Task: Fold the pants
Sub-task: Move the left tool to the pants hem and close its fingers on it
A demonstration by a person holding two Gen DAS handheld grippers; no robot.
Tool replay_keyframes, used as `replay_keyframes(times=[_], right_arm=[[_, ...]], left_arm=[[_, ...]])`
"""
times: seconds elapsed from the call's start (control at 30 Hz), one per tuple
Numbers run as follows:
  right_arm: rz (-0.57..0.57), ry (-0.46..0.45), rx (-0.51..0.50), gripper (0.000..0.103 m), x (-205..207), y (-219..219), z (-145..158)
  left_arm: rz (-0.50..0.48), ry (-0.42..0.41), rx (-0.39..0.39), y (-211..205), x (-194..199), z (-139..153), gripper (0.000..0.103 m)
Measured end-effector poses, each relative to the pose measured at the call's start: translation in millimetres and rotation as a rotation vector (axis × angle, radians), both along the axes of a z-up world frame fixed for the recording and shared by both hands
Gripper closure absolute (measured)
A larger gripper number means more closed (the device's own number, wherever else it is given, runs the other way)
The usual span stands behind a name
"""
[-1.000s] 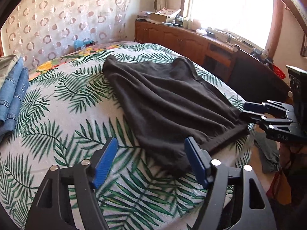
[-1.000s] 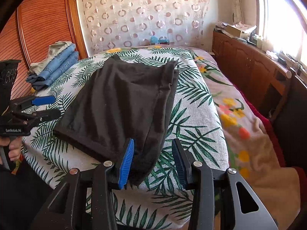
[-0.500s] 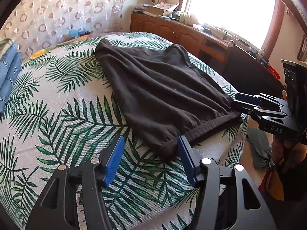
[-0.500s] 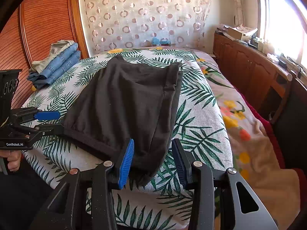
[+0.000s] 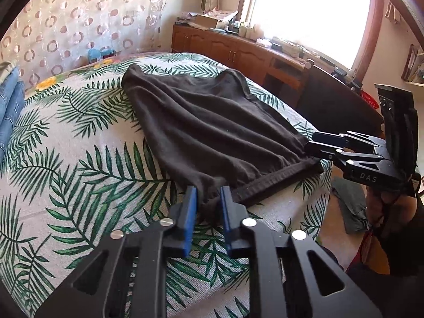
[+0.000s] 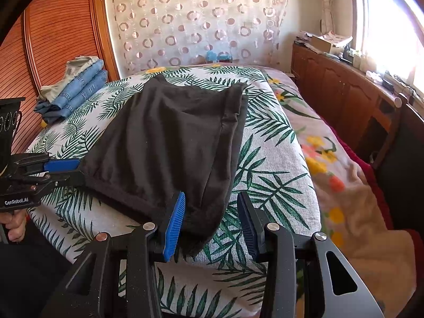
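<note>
Bed [image 6: 275, 159]: covered with a white spread printed with green palm leaves; it fills the middle of both wrist views. A flowered blanket [image 6: 352, 193] lies along its window-side edge.

Pants [image 6: 169, 137]: dark, already doubled, laid flat on the bed. The waistband [image 5: 267, 185] runs along the near edge of the bed; the far end reaches toward the curtain-side edge. The fabric shows lengthwise wrinkles.

Wooden cabinet [image 5: 238, 53]: stands under the window, beyond the window-side edge of the bed, with small clutter on top.

Stack of folded jeans [image 6: 76, 87]: sits at the far corner of the bed beside the wooden headboard, well apart from the pants.

Left tongs [image 5: 208, 201]: positioned at the near corner of the pants on the headboard side. The blue pads [image 5: 189, 212] are closing, with a bunched fold of dark fabric between them; both pads appear to press on the cloth. A hand [image 6: 14, 225] grips the handle.

Right tongs [image 6: 212, 212]: positioned at the other near corner of the pants. The pads stand partly spread. The corner of the fabric lies between them, touching the left pad; the right pad is clear of the cloth.
</note>
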State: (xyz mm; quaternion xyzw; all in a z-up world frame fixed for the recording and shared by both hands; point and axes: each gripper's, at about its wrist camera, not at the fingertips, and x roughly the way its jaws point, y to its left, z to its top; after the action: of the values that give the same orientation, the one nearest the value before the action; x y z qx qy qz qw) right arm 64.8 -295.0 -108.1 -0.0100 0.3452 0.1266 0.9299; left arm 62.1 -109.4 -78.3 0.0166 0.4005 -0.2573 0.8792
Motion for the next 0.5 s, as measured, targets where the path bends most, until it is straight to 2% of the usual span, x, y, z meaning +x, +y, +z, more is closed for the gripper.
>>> replay_keyframes(times=[0.5], right_arm=[[-0.013, 0.037, 0.002, 0.061, 3, 6, -11]], left_arm=[[0.007, 0.034, -0.015, 4, 8, -7, 0.086]])
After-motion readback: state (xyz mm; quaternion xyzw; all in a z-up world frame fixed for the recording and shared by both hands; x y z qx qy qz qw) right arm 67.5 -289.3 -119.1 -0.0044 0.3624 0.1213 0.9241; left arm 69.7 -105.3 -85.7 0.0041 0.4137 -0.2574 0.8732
